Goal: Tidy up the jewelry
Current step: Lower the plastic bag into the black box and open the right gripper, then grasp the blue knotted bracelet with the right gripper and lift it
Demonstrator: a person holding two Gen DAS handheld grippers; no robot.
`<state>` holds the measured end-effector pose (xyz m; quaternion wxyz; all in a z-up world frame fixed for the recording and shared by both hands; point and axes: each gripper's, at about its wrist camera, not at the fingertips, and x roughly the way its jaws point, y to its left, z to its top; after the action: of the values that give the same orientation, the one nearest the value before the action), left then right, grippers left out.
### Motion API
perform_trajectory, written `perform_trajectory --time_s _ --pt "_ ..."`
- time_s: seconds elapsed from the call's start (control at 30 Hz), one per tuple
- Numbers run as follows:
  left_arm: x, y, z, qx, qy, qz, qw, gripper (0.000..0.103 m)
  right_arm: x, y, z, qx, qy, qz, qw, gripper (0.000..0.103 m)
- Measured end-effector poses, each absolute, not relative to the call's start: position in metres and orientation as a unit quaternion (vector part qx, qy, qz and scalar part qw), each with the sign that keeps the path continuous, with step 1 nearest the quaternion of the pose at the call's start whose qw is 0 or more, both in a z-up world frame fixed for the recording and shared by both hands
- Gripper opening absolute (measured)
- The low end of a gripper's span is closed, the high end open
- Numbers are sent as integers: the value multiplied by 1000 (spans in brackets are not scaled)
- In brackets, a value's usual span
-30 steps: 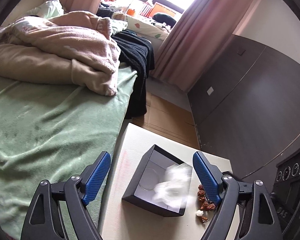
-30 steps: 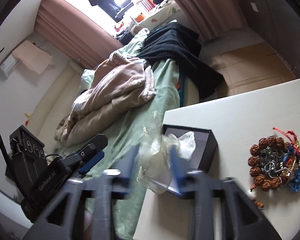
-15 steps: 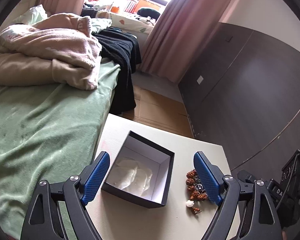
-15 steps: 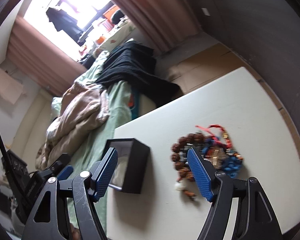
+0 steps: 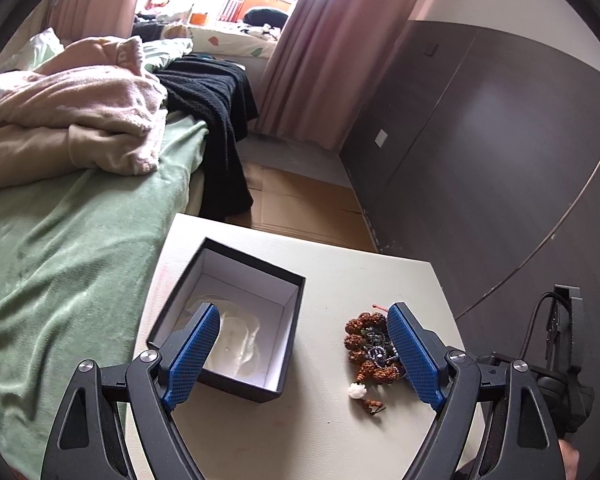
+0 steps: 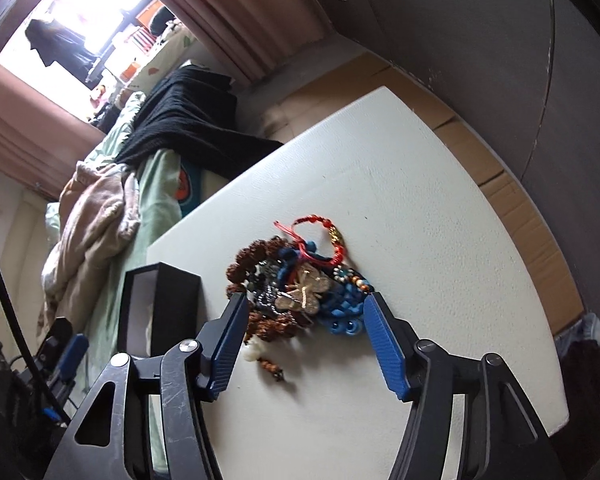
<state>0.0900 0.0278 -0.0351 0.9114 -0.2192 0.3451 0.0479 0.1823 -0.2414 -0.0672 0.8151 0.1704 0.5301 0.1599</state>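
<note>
A black open box (image 5: 236, 384) with white lining stands on the white table (image 5: 300, 432), and a crumpled clear-white bag (image 5: 240, 340) lies inside it. To its right sits a jewelry pile (image 5: 370, 350) of brown bead bracelets, chains and a white bead. My left gripper (image 5: 304, 316) hovers open and holds nothing, its fingers spanning box and pile. In the right wrist view the pile (image 6: 300, 280) also shows blue beads, a red cord and a gold bow. My right gripper (image 6: 306, 300) hangs over it. Its jaws are closing with the pile between them, and the pads are not pressing.
A bed with a green sheet (image 5: 60, 240), pink blankets (image 5: 80, 120) and black clothing (image 5: 216, 100) borders the table's left side. Dark cabinet doors (image 5: 480, 160) stand to the right, beyond cardboard on the floor (image 6: 520, 208). The box (image 6: 176, 304) sits left of the pile.
A second ago my right gripper held the white bag over the box. The bag now lies inside, and the right gripper has swung over the jewelry pile. My left gripper drifted right.
</note>
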Motion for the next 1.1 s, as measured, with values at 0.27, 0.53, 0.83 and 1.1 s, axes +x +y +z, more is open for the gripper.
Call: perform_trajectory --time_s 0.27,0.53,0.83,1.1 --pt "100 14 -39 -209 346 38 914 86 192 -252 -90 191 563 132 793 42" --pt "108 11 -43 -213 350 34 912 86 201 -247 -103 188 579 121 784 34" --pt "118 5 -47 -210 355 26 911 86 206 -244 -106 189 578 118 785 14" --pt "124 -3 -51 -204 361 22 910 86 195 -238 -71 220 540 206 786 14"
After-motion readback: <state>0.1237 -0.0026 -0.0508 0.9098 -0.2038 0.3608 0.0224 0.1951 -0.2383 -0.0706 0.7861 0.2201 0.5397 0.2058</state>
